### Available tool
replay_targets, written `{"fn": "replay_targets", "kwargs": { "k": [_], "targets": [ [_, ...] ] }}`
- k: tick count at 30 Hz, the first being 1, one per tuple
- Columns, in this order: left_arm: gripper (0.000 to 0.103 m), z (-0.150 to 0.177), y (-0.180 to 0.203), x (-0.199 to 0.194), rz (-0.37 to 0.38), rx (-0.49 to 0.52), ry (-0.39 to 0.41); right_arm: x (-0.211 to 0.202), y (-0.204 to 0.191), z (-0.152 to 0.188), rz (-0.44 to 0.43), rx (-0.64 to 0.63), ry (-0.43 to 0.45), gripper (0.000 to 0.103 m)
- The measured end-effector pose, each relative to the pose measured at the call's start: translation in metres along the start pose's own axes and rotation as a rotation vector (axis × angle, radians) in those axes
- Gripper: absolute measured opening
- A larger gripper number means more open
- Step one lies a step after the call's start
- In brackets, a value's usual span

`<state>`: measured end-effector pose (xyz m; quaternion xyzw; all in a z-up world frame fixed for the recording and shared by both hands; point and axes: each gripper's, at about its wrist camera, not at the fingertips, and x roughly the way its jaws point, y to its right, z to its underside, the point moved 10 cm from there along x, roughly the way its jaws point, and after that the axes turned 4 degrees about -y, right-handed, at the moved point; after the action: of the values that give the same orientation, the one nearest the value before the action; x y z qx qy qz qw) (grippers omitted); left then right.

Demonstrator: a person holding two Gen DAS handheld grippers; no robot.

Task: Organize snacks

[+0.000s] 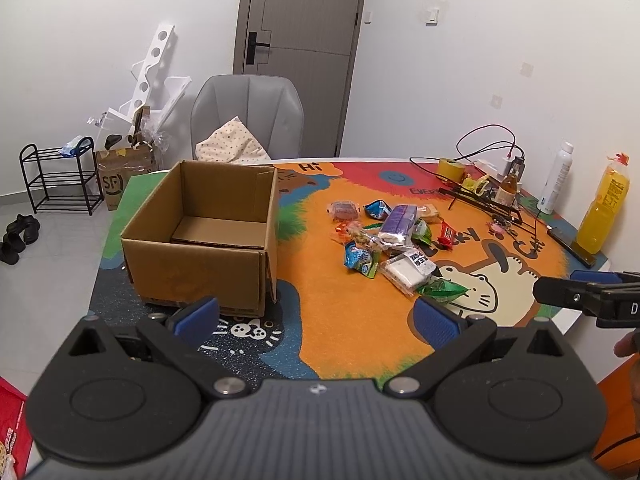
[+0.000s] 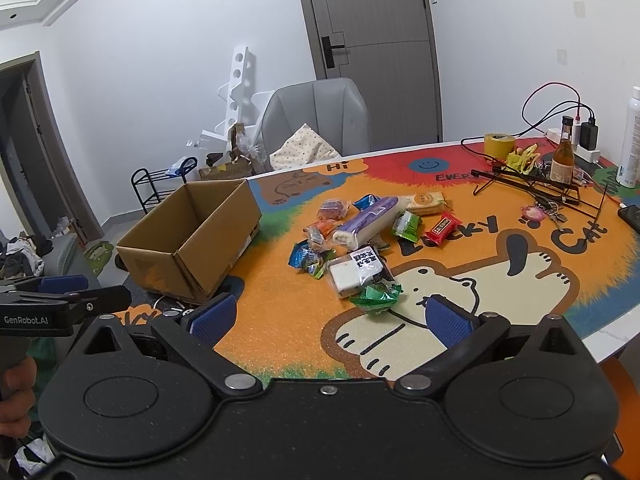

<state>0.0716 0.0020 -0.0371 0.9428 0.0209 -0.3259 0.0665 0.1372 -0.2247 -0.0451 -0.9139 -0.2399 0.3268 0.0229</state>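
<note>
We hold both tongs low over the cat mat (image 2: 280, 320), w/ nothing between us and the goods. Left tongs (image 1: 316, 316) spread wide, nothing pinched; cardboard box (image 1: 208, 236) sits just ahead-left of them, open top, nothing visible inside. Right tongs (image 2: 332, 316) also spread, nothing pinched. Snack pile (image 2: 360, 236) lies ahead of both: purple roll pack (image 2: 370, 220), white cake pack w/ black label (image 2: 356, 272), red pack (image 2: 442, 228). Green packet (image 2: 376, 298) lies nearest, just ahead of the right tongs. Far right: tape roll (image 2: 499, 144), brown bottle (image 2: 563, 156), cables.
</note>
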Motion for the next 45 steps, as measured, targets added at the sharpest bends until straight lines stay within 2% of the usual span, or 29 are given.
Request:
{"fn": "replay_targets", "kwargs": {
  "k": [20, 23, 27, 38, 42, 45],
  "targets": [
    [0.103, 0.003, 0.005, 0.004, 0.013, 0.015, -0.01, 0.003, 0.003, 0.002, 0.004, 0.01, -0.002, 0.103],
    [0.103, 0.003, 0.006, 0.009, -0.016, 0.04, -0.007, 0.007, 0.006, 0.004, -0.005, 0.015, -0.003, 0.103],
    [0.103, 0.005, 0.012, 0.016, 0.039, 0.02, -0.027, 0.019, 0.014, 0.01, 0.006, 0.023, -0.02, 0.103],
    [0.102, 0.006, 0.026, 0.059, 0.072, 0.026, -0.073, 0.06, 0.041, 0.025, -0.002, 0.069, -0.07, 0.103],
    [0.102, 0.001, 0.031, 0.073, 0.103, 0.007, -0.058, 0.076, 0.048, 0.026, -0.009, 0.08, -0.068, 0.103],
    [0.101, -0.002, 0.033, 0.084, 0.1, 0.009, -0.054, 0.087, 0.052, 0.025, -0.015, 0.089, -0.066, 0.098]
  ]
}}
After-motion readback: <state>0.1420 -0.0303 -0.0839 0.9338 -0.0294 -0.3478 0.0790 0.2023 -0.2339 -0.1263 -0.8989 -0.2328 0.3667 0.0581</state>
